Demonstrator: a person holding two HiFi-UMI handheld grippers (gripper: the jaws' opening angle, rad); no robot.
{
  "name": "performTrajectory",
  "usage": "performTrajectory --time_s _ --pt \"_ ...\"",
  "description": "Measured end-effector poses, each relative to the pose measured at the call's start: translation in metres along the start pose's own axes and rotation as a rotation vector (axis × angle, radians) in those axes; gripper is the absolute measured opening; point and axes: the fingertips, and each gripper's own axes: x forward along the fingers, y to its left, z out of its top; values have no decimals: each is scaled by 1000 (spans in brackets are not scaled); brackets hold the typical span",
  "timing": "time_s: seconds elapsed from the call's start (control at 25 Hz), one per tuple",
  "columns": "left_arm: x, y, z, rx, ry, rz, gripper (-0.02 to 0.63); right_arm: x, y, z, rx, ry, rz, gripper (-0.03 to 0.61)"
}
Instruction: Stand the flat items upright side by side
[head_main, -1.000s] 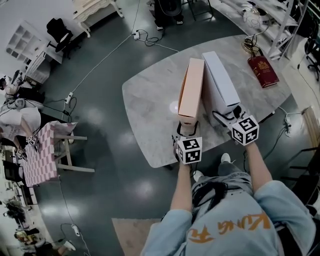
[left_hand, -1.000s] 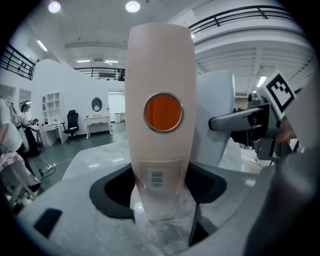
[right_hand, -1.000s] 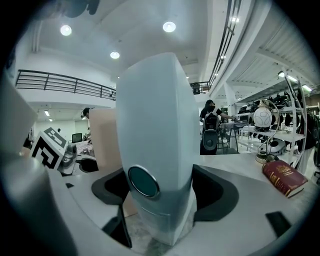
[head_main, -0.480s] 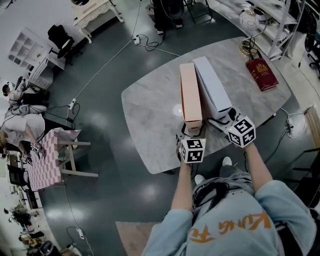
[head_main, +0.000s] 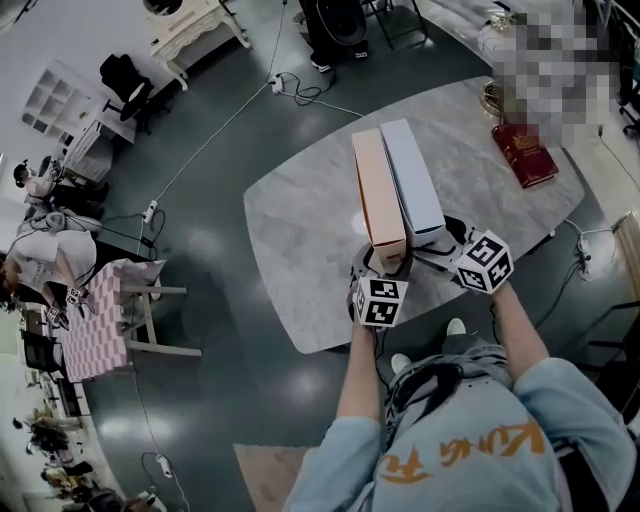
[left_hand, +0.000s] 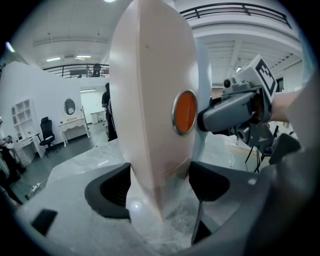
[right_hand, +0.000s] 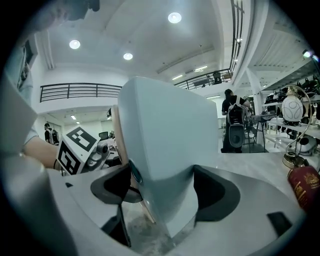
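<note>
STANDING PAIR: A peach binder (head_main: 380, 200) and a pale blue binder (head_main: 412, 185) stand upright on their bottom edges at the middle of a grey marble worktop (head_main: 300, 215). Their long sides are touching, with the blue one at 3 o'clock of the peach. Both run from the person's side away toward 11 o'clock in the head view, spines facing the person.

The left gripper (left_hand: 161, 185) straddles the foot of the peach spine, just below its orange finger hole (left_hand: 185, 112). Its jaws have just been opening and now stand wide, so the binder sits between them without being clamped. The right gripper (right_hand: 165, 190) comes in from 5 o'clock, and its jaws are closed on the foot of the pale blue spine.

A red book (head_main: 525, 150) lies flat at 2 o'clock, well apart from the pair and near the worktop's far edge.

The step in hand looks like the release, since both binders are already up and side by side. The next move would call for the right gripper to loosen as well. Both grippers would then draw straight back toward 6 o'clock, keeping clear of the spines so that neither binder is tugged over. The red book, if counted among the flat items, has not yet been stood up.
</note>
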Motion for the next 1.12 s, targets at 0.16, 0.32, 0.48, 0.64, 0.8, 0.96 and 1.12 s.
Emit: performTrajectory --time_s 0.16,0.32,0.48,0.64,0.8,0.96,1.12 --pt "5 4 4 -4 7 12 380 0 -5 2 -9 8 11 390" --pt "11 6 6 -20 11 27 387 2 -12 4 -11 14 2 390" --pt "19 8 10 -52 7 48 390 5 -21 5 -15 15 -20 393" --pt "20 9 9 -88 2 67 390 6 -24 5 -7 5 -36 397" --pt "14 9 6 -147 -8 91 379 5 -22 4 15 -10 -59 394" --pt "-3 13 17 -159 -59 116 365 0 -19 9 32 -47 -102 377" --pt "-24 15 24 -157 -83 135 347 -11 -18 8 52 -64 -158 370"
